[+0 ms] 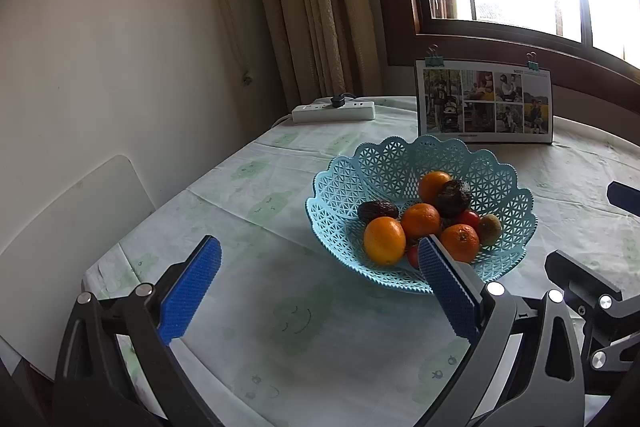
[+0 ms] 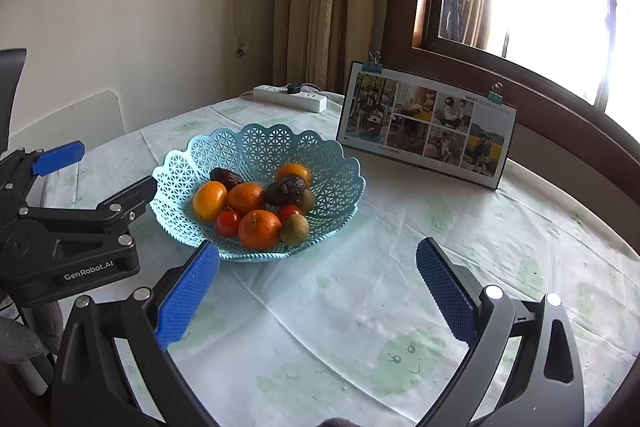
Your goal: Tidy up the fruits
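A light blue lattice basket point(image 1: 372, 167) point(image 2: 256, 143) stands on the table and holds several oranges point(image 1: 385, 241) point(image 2: 259, 229), two dark wrinkled avocados point(image 1: 453, 197) point(image 2: 286, 189), small red tomatoes point(image 2: 228, 223) and kiwis point(image 1: 490, 229) point(image 2: 294, 230). My left gripper point(image 1: 320, 267) is open, empty, just left of and in front of the basket; its right fingertip covers the near rim. My right gripper point(image 2: 318, 267) is open and empty over the cloth, in front of the basket. The right wrist view shows the left gripper point(image 2: 104, 173) beside the basket's left rim.
A pale green patterned tablecloth point(image 2: 360, 307) covers the table. A photo collage card point(image 1: 484, 103) point(image 2: 426, 125) with binder clips stands behind the basket. A white power strip point(image 1: 334, 111) point(image 2: 290, 98) lies at the far edge near the curtain. A white chair back point(image 1: 68, 215) is at left.
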